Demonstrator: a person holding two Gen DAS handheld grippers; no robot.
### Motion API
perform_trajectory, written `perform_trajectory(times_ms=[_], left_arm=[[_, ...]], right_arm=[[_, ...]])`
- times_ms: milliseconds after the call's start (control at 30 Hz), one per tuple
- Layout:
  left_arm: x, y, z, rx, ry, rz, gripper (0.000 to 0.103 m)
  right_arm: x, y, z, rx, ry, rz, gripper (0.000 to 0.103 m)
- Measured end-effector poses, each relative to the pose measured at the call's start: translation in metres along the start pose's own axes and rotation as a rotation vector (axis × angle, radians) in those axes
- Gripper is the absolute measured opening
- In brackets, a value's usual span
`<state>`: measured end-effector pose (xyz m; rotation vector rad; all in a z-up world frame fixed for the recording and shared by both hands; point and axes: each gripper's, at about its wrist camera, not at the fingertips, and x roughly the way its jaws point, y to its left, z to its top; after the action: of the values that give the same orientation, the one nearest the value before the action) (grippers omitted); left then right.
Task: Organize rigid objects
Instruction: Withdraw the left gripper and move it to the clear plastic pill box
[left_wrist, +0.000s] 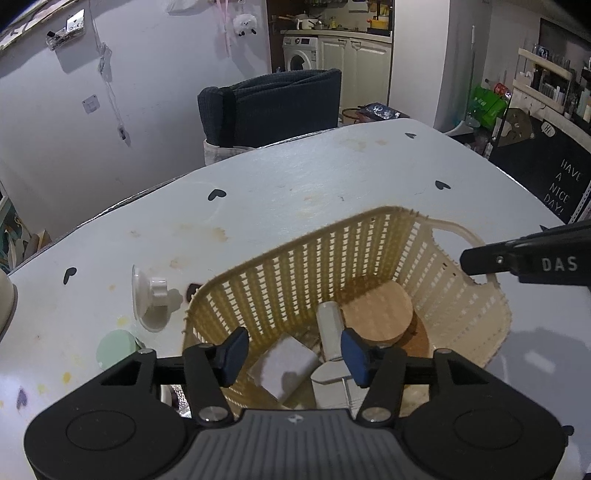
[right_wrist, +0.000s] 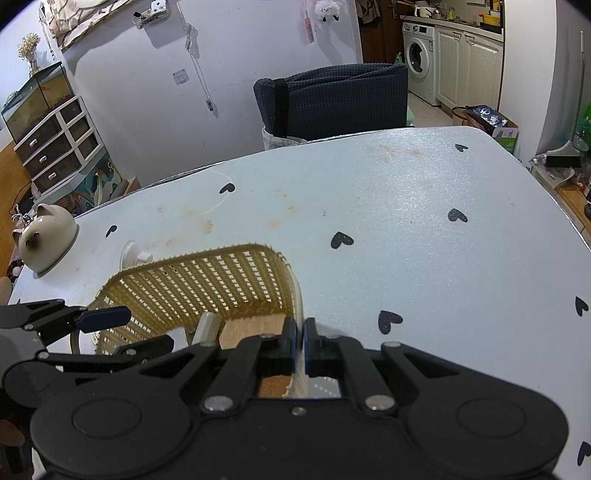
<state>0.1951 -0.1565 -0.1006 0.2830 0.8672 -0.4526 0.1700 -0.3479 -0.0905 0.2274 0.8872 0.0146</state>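
**Left gripper standing open over the basket; right gripper pinching its rim**

The left gripper is hovering with its blue-padded fingers spread and nothing pressed between them. Below the gap, a white block is lying on the floor of the basket; just beside the right-hand pad, a pale cylinder is standing tilted on a flat base, and beyond it a round wooden lid is leaning on a cork disc. The right gripper is holding its fingers pressed nearly together on the basket's thin rim, steadying it.

The basket is a cream plastic lattice with a loop handle, likely light and slightly springy, so the rim is a sound hold. The contents look rigid and light; the cylinder's smooth round wall may slip, so its sides should be taken squarely.

Outside the basket, left of the fingers, a white suction knob and a pale green disc are waiting on the stained, heart-printed table.
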Motion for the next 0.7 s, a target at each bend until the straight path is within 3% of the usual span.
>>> perform_trajectory(times_ms=[700], left_arm=[[-0.051,0.003,-0.011,-0.104,-0.077,-0.062,0.098]], right_arm=[[0.0,0.0,0.0,-0.002,0.0,-0.001,0.004]])
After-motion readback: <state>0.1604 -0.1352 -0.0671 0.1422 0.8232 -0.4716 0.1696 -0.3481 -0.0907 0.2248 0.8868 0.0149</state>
